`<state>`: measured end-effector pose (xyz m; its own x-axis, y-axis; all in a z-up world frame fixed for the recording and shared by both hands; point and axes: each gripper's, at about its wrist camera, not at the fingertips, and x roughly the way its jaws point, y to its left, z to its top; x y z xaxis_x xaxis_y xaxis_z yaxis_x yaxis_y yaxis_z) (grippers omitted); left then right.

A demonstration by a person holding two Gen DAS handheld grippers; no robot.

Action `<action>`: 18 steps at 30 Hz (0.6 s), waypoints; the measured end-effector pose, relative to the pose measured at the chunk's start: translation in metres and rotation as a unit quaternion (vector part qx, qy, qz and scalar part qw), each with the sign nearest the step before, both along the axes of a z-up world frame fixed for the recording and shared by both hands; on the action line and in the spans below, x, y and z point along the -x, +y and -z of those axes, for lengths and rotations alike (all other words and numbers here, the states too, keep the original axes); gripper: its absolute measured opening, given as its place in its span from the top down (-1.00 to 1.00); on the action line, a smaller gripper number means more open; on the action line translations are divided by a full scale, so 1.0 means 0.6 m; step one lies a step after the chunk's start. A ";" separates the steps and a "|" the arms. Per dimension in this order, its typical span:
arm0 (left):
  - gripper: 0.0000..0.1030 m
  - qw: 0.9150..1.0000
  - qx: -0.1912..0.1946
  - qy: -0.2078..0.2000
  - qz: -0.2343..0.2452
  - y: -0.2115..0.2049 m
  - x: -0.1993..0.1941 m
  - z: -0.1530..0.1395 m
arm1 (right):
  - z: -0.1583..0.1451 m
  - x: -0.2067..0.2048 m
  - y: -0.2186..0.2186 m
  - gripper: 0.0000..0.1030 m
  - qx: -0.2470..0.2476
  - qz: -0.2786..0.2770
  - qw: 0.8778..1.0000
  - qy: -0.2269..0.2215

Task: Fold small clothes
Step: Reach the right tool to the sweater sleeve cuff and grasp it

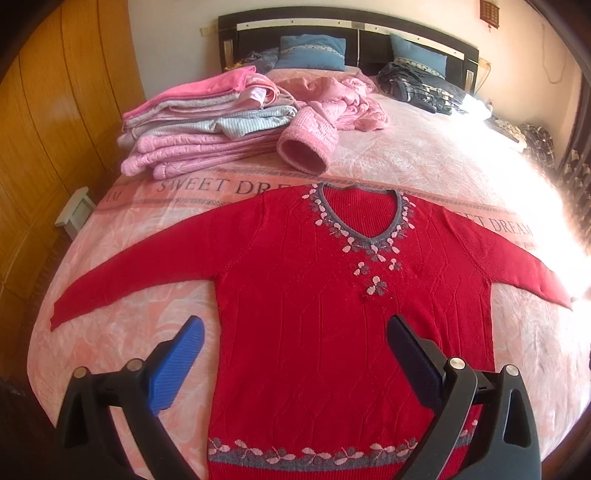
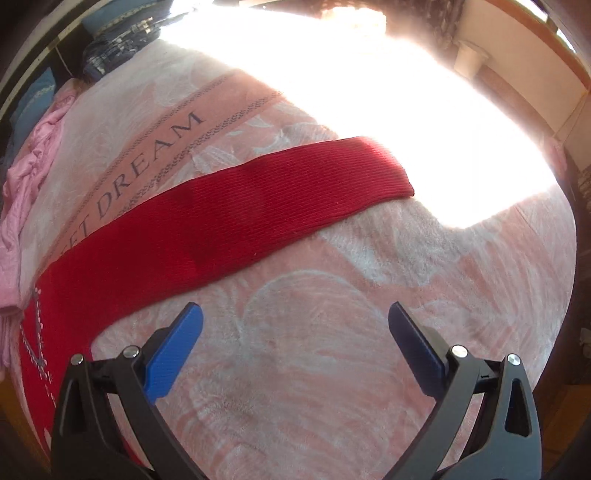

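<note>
Two wide-spread fingers of the left gripper (image 1: 295,332) are seen in the left wrist view, nothing held between them, poised over the lower body of a red sweater (image 1: 332,295). The sweater is laid flat, front side up, on a pink bedspread (image 1: 424,162) printed with the words "SWEET DREAM", both sleeves stretched out to the sides and the hem nearest the camera. A grey V-neck trimmed with pink and grey leaf shapes is turned toward the headboard (image 1: 347,33), and a matching grey band with pink leaves runs just above the hem. Beyond the sweater's collar, to the left, a stack of folded pink and striped clothes (image 1: 199,125) is piled on the bedspread, and just beside that stack an unfolded pink knit garment (image 1: 328,110) is heaped, one cuff lying open toward the sweater. Blue pillows (image 1: 312,51) are propped against the headboard, well apart from the sweater. In the right wrist view, the right gripper (image 2: 295,325) is likewise held open and empty above bare bedspread (image 2: 332,332), near but not touching the sweater's sleeve (image 2: 240,214), which is stretched flat across the cover with its cuff at the edge of a glaring patch of sunlight (image 2: 369,74). The sweater's body is cut off at the left edge of that view.
</note>
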<state>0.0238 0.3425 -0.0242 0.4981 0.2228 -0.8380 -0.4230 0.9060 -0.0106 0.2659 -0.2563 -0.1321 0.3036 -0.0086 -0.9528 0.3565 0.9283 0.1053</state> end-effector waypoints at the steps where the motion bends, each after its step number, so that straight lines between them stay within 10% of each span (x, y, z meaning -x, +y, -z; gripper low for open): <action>1: -0.93 1.000 0.010 0.006 -0.002 0.004 -0.003 0.006 | 0.019 -0.010 -0.022 -0.92 -0.026 0.008 1.000 0.005; 15: -0.93 0.998 0.002 0.025 0.055 -0.054 -0.094 0.065 | 0.097 -0.132 -0.171 -0.93 -0.090 0.077 0.992 -0.030; 18: -0.93 0.997 0.002 0.037 0.068 -0.064 -0.110 0.083 | 0.092 -0.151 -0.171 -0.49 -0.069 0.078 0.994 -0.038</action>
